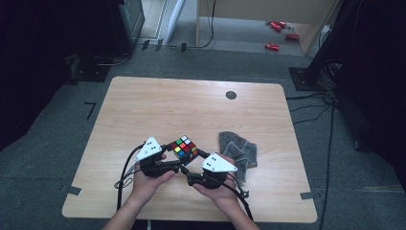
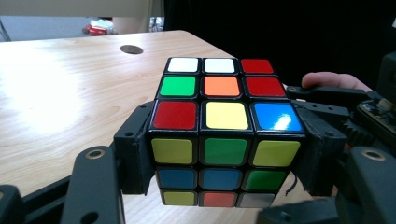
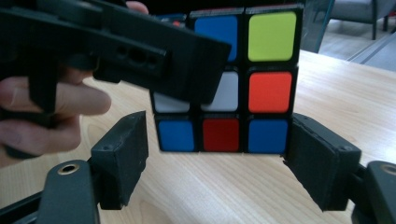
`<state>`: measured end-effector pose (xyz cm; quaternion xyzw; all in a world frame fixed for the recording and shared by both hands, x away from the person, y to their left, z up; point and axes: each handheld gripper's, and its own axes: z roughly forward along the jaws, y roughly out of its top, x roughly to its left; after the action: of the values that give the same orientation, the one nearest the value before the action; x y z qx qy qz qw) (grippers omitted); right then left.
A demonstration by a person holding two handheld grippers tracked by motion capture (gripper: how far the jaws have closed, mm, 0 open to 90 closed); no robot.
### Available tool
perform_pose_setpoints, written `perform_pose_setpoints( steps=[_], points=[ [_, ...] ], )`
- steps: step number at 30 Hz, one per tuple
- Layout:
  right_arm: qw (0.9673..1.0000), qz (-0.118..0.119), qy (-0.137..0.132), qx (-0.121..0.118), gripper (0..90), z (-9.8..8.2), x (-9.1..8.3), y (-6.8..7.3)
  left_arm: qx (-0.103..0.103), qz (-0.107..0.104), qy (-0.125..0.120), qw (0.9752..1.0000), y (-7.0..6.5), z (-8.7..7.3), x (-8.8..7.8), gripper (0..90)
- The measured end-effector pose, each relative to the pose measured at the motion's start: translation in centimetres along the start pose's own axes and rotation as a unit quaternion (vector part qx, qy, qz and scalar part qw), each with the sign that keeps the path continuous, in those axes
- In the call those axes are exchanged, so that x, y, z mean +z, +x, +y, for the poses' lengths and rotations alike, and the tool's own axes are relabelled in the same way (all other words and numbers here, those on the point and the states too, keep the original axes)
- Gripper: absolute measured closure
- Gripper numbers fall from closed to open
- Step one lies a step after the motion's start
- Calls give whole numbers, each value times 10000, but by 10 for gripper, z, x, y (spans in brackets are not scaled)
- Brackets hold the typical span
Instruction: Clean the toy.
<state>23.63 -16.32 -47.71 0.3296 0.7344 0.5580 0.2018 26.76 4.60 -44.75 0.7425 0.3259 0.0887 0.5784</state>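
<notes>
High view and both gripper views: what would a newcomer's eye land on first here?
The scrambled Rubik's cube, bright against the pale wooden table, held off its surface near the front edge. The left gripper is clamped on its sides, while the right gripper faces it with jaws spread wider than the bottom layer, its pads not pressing. After that, a crumpled grey cloth lies just right of the hands.
</notes>
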Motion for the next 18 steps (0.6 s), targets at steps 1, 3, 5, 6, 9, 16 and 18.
perform_pose_setpoints(
  steps=[1, 3, 5, 6, 9, 16, 18],
  points=[
    [10000, -9, 0, -17, 251, 0, 0, 0, -20, -34, -3, 10000, -1, 0, 0, 347],
    [9998, -113, 23, -135, 272, 0, -1, 1, 0, -64, 24, 10000, -3, 0, 2, 347],
    [9997, -185, 30, -174, 301, 0, -2, 1, -20, -91, 46, 9999, -3, 0, 2, 347],
    [9996, -226, 11, -174, 303, 0, -3, 1, -59, -117, 50, 9999, -3, 0, 3, 347],
    [9992, -308, 6, -246, 318, 0, -3, 3, -203, -208, 39, 9996, 0, 0, 3, 346],
    [9979, -443, 85, -460, 341, 3, -6, 4, -307, -466, -121, 9984, 7, -2, 1, 314],
    [9979, -468, 144, -423, 341, 3, -6, 1, -329, -431, -210, 9983, 9, 0, -2, 297]
  ],
)
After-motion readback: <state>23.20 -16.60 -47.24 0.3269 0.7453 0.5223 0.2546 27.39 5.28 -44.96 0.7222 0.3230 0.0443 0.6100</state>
